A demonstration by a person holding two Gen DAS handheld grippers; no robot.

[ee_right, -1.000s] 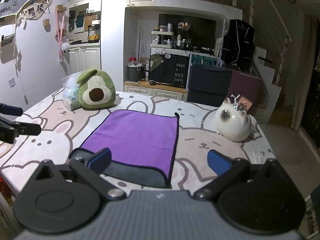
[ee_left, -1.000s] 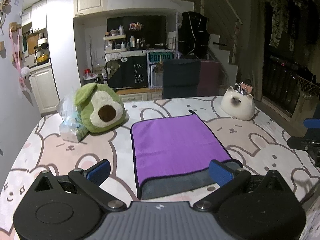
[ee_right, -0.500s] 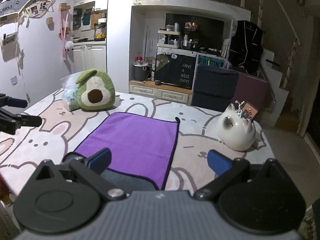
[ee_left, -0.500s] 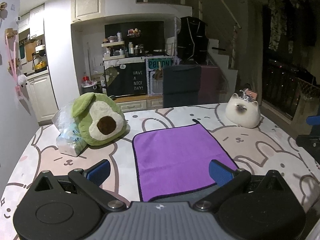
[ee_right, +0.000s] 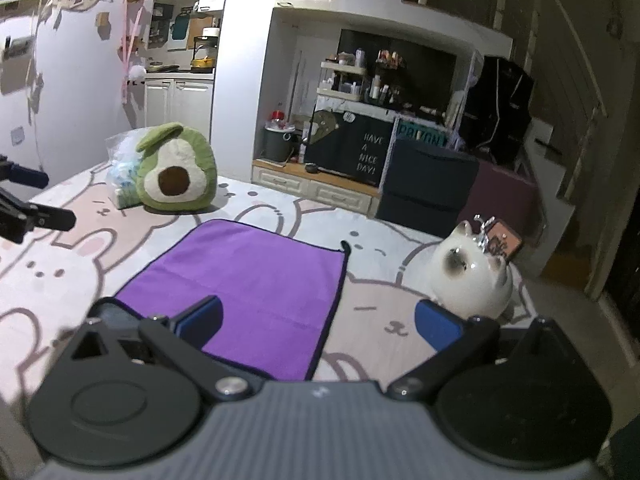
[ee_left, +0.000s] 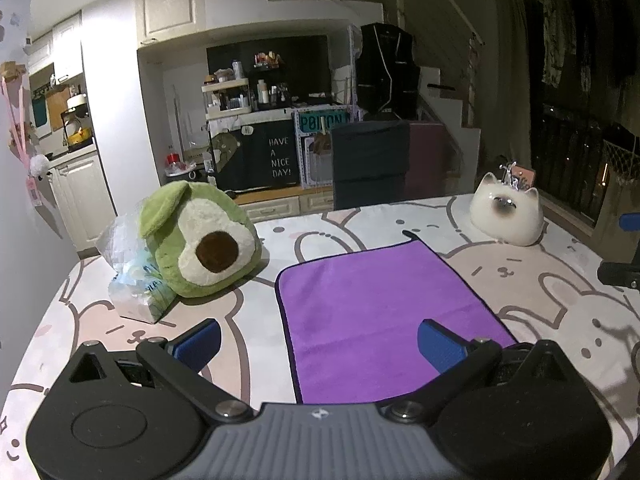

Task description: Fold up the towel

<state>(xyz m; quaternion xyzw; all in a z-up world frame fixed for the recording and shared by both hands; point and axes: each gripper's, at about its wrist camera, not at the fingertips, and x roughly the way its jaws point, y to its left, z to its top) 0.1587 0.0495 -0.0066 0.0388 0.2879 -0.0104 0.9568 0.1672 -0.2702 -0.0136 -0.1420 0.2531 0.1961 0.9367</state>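
Observation:
A purple towel (ee_left: 380, 304) with a dark hem lies flat on the bunny-print table cover (ee_left: 540, 292); it also shows in the right wrist view (ee_right: 256, 280), with a grey underside corner (ee_right: 106, 312) at its near left. My left gripper (ee_left: 320, 342) is open and empty, held above the towel's near edge. My right gripper (ee_right: 318, 322) is open and empty over the towel's near right corner. The left gripper's fingers (ee_right: 36, 216) show at the left edge of the right wrist view. The right gripper's fingers (ee_left: 624, 272) show at the right edge of the left wrist view.
A green avocado plush (ee_left: 200, 240) and a plastic bag (ee_left: 128, 272) sit at the table's far left. A white cat-shaped ceramic (ee_left: 506, 218) stands at the far right, also in the right wrist view (ee_right: 472, 276). A dark chair (ee_left: 370, 164) stands behind the table.
Both grippers have pulled back and risen from the towel's near edge. The grey folded strip at the front is now mostly hidden behind the grippers. The towel has not moved.

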